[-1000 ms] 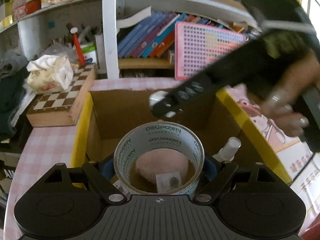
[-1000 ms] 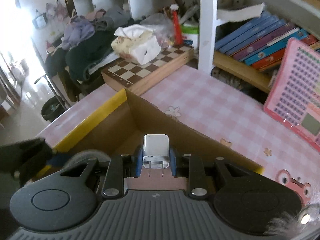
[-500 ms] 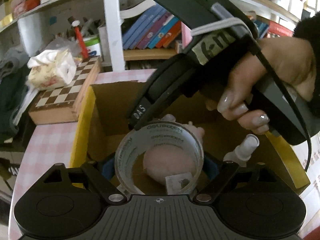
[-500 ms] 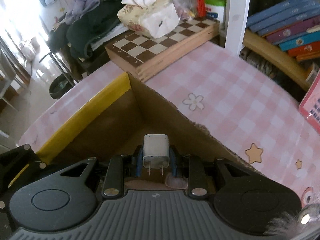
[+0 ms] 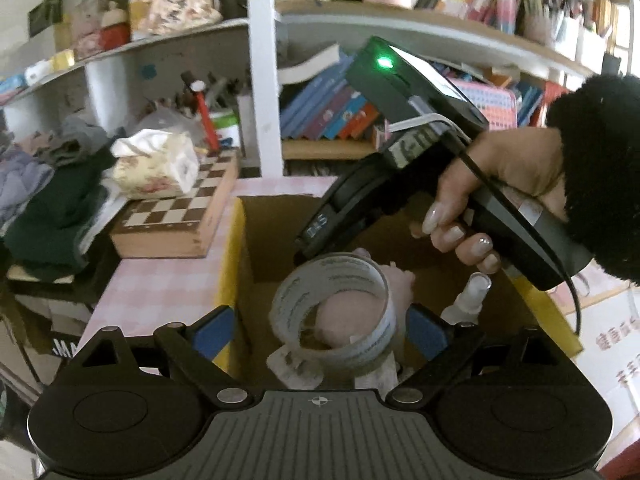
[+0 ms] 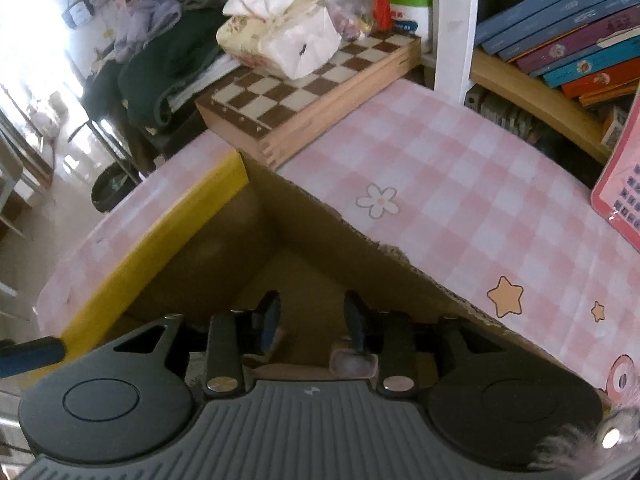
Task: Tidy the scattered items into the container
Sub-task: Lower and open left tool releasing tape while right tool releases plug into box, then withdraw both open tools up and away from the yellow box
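A cardboard box with a yellow rim stands on the pink checked table. My left gripper hovers over its near end. Its jaws are opening, and the blue pads stand clear of the clear tape roll, which tilts between them. Inside the box lie a pink plush toy, a white spray bottle and a blister pack. A hand holds the right tool over the box. My right gripper points down into the box corner, its jaws opening with nothing between them. The white charger is out of sight.
A wooden chessboard case with a tissue pack on it sits beyond the box's far left corner. Behind it are a white shelf post and rows of books. A pink board lies at the right. Clothes are piled to the left.
The right jaws have parted and the white charger they held is gone from view. The left jaws have widened off the tape roll, which now tilts, and the left gripper has drawn back and up.
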`<state>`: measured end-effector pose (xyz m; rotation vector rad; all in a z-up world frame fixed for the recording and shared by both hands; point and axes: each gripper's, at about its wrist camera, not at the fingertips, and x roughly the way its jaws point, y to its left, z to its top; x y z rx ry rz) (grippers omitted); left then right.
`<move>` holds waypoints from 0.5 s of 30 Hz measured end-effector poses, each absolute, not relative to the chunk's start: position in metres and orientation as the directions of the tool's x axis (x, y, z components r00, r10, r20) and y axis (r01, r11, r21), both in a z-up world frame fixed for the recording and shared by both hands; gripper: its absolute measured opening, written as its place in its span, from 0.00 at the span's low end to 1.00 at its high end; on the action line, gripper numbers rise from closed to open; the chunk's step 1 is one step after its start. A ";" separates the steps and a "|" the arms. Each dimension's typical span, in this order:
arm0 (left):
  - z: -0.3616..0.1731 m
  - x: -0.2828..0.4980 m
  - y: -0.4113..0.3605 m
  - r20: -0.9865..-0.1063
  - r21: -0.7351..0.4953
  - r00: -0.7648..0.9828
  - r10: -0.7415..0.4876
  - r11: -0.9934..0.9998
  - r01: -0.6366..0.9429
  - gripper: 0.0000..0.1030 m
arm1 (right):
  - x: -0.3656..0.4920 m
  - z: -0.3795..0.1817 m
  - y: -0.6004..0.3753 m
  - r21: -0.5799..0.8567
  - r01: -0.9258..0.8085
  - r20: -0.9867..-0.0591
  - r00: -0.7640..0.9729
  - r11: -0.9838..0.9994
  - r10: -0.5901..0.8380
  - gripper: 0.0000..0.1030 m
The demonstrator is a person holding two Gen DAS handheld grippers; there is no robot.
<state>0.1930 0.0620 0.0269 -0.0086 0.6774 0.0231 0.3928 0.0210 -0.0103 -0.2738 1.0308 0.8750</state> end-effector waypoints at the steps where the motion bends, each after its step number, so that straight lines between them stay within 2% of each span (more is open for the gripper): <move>1: 0.029 0.187 0.064 -0.622 -0.005 0.783 0.021 1.000 -0.030 0.92 | 0.391 -0.006 0.019 0.191 -0.741 -0.830 0.228 0.644 0.509 0.35; 15: 0.053 0.121 0.076 -0.577 -0.004 0.817 -0.005 1.000 0.003 0.92 | 0.310 0.062 -0.023 0.203 -0.717 -0.722 0.351 0.667 0.597 0.41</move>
